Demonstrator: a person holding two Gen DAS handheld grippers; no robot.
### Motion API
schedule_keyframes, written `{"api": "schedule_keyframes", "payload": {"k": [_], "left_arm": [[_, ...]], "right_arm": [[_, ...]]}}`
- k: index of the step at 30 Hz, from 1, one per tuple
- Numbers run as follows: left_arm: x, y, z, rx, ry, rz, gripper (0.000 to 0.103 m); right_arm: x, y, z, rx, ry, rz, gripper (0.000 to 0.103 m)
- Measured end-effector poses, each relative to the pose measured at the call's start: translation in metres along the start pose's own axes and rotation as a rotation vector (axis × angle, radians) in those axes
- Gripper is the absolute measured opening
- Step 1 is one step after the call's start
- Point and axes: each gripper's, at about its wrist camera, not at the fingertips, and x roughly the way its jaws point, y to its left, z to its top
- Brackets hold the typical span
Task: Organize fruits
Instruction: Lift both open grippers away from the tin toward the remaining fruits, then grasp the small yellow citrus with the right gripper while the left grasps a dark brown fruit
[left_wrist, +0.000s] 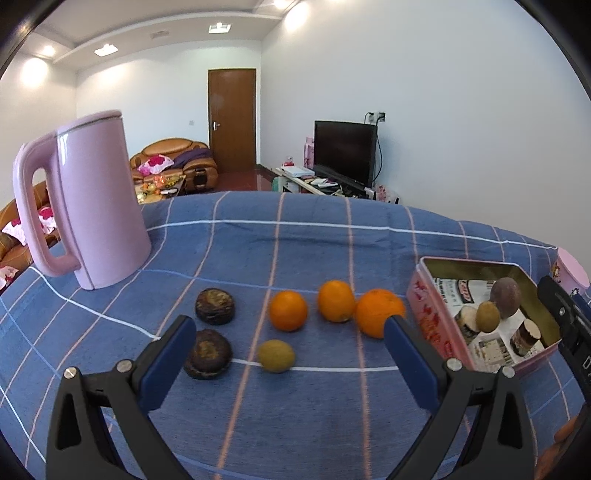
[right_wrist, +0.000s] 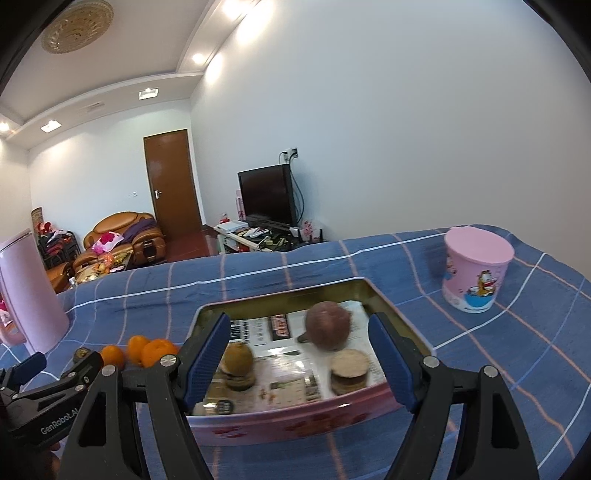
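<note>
Left of the pink rectangular tin (left_wrist: 436, 317), oranges and small greenish fruit (left_wrist: 276, 355) await; both hand-held grippers, left (left_wrist: 290, 363) and right (right_wrist: 299, 360), gape empty. Likely next: left closes on greenish fruit.

The only legible text is "GenRobot.AI", printed in white on the black body of the left gripper (right_wrist: 37, 363), as seen at the lower left of the right wrist view. The printed paper (right_wrist: 273, 332) lining the pink tin (right_wrist: 295, 424) carries columns of print and dark headline blocks, all too small and blurred to read. The pink cup (right_wrist: 476, 273) bears cartoon figures; the lettering beneath them is illegible.
</note>
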Motion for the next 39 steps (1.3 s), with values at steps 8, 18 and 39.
{"api": "schedule_keyframes", "payload": {"k": [8, 18, 39], "left_arm": [[0.007, 0.028, 0.003, 0.008, 0.018, 0.034, 0.103], [0.03, 0.096, 0.02, -0.004, 0.047, 0.188, 0.103], [0.041, 0.141, 0.029, -0.086, 0.106, 0.161, 0.103]], "right_arm": [[0.006, 0.033, -0.002, -0.027, 0.02, 0.042, 0.078], [0.016, 0.083, -0.007, -0.135, 0.069, 0.08, 0.078], [0.082, 0.196, -0.049, -0.226, 0.526, 0.412, 0.037]]}}
